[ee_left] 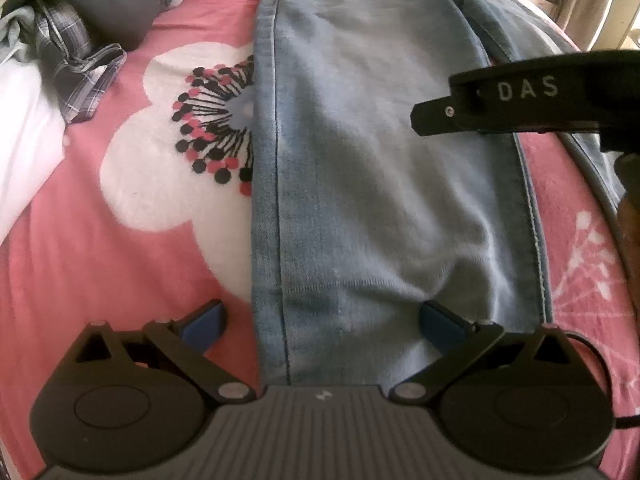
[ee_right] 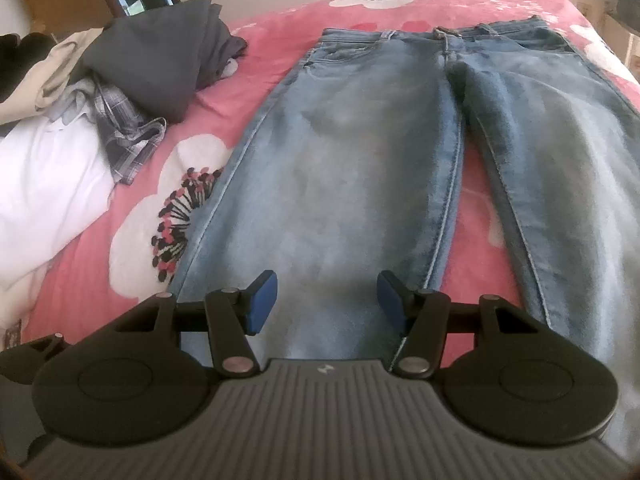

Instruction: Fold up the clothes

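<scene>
light-blue jeans [ee_right: 340, 168] flat on pink flowered bedspread [ee_left: 100, 264], waistband at far end, legs side by side. left gripper [ee_left: 322, 324] spread wide over one leg, pinching nothing. right gripper [ee_right: 326, 302] half spread above leg, nothing between pads. heap of clothes [ee_right: 120, 80] at bed's left side, apart from jeans.

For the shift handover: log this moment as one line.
stage: pre-fold | jeans: flat on pink blanket, legs apart | left tool: open over leg | right tool: open, empty | clothes pile: untouched
</scene>
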`<action>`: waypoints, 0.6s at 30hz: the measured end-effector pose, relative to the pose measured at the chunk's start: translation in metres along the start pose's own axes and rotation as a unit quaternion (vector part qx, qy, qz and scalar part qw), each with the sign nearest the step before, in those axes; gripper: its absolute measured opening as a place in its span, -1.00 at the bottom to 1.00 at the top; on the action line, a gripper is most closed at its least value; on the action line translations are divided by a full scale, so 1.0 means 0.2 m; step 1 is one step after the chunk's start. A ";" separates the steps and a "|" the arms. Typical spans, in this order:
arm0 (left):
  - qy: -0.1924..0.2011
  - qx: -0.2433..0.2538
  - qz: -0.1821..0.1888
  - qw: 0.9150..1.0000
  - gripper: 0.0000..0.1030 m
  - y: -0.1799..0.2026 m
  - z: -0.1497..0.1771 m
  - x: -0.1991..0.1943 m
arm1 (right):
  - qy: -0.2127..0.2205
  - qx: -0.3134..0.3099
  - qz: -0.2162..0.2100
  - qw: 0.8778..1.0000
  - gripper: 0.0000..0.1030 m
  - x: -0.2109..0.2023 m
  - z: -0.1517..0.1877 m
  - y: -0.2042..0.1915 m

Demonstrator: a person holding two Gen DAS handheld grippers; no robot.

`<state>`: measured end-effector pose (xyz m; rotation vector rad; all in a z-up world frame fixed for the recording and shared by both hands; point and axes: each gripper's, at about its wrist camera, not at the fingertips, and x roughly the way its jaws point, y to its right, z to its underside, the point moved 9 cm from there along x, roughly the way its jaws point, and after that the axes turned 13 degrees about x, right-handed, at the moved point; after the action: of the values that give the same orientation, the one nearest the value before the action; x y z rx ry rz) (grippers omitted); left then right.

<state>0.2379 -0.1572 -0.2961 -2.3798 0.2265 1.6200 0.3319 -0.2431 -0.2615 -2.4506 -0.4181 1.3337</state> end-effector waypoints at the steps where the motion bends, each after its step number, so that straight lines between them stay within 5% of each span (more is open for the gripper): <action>1: 0.000 0.000 -0.001 1.000 1.00 0.00 0.00 0.00 | 0.000 0.000 -0.001 1.000 0.07 0.00 0.00 0.00; 18: 0.011 0.001 -0.003 1.000 1.00 0.00 -0.01 -0.01 | 0.003 -0.001 -0.001 1.000 0.07 0.08 -0.03 0.01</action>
<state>0.2386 -0.1580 -0.2946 -2.3953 0.2261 1.5916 0.3458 -0.2400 -0.2716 -2.4554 -0.4197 1.3256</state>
